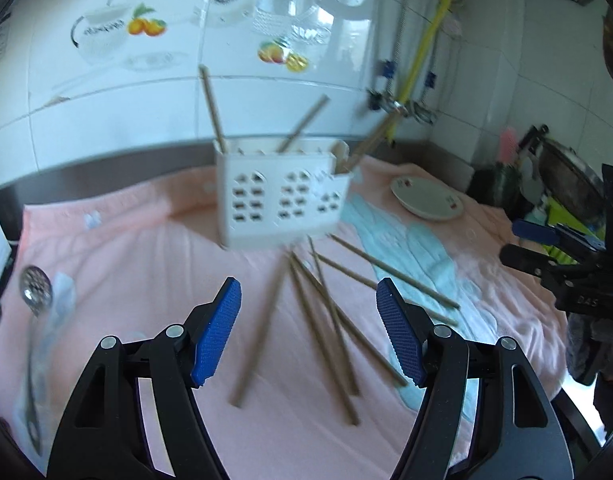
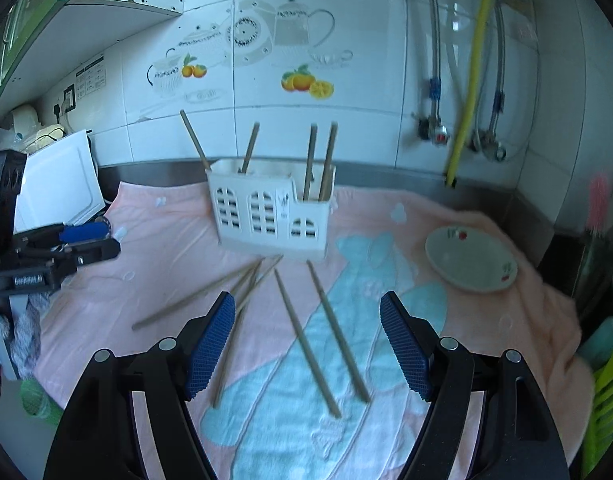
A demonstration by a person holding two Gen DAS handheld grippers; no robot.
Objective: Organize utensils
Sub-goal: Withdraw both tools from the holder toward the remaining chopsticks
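While both grippers hang over the pink towel (image 2: 138,240), nothing is held.

Scene: a kitchen counter, covered by a towel with a pale blue figure, backed by white tiles.

Left gripper (image 1: 308,332): jaws stood wide and empty, loose chopsticks seen between the blue pads but untouched.

Right gripper (image 2: 306,344): jaws likewise wide and empty, aimed down at two chopsticks on the blue patch.

Loose chopsticks (image 2: 306,344): about six are scattered flat on the towel, near the grippers, just in front of the holder.

Utensil holder (image 2: 266,212): a white slotted caddy is stood at the far middle of the towel; four chopsticks (image 2: 309,162) are already upright in it, which suggests the sorting is partly done.

Slotted spoon (image 1: 36,288): laid at the far left edge, well apart from the pile.

Plate (image 2: 470,260): set aside to the right, seemingly clear of the work.

Writing: "DAS" is read on the right gripper's body in the left view; the tile decals carry script too blurred to read.
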